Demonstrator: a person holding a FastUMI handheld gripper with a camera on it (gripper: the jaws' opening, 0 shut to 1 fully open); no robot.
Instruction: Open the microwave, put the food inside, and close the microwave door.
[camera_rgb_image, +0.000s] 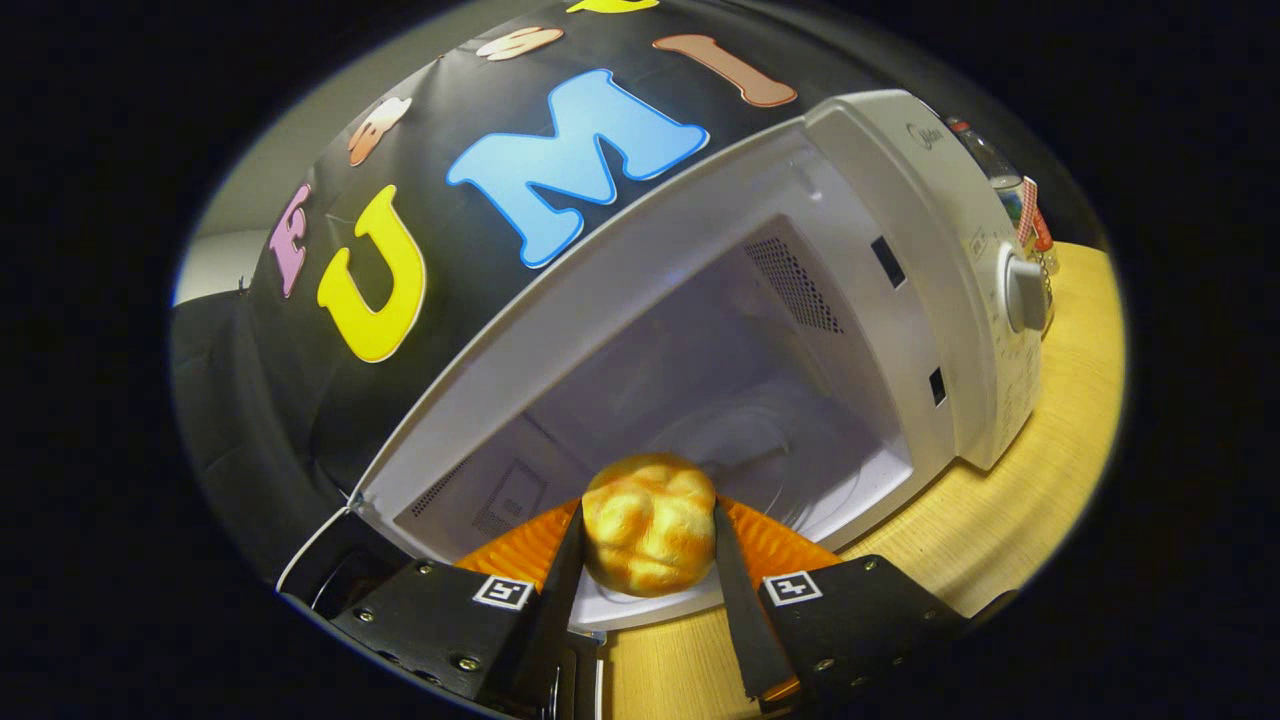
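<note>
Gripper (648, 545): fingers closed against both sides of a bread roll (650, 522), holding it at the mouth of the microwave.
Bread roll: golden and lumpy, between the fingers, just over the front sill of the cavity.
Microwave (900, 300): white, straight ahead, door swung open, cavity bare, glass turntable (770, 450) beyond the roll.
Control knob (1022, 292): on the panel to the right.
Desk (1040, 480): pale wood, under the microwave.
Bottle (1000, 180): behind the microwave, on the right.
</note>
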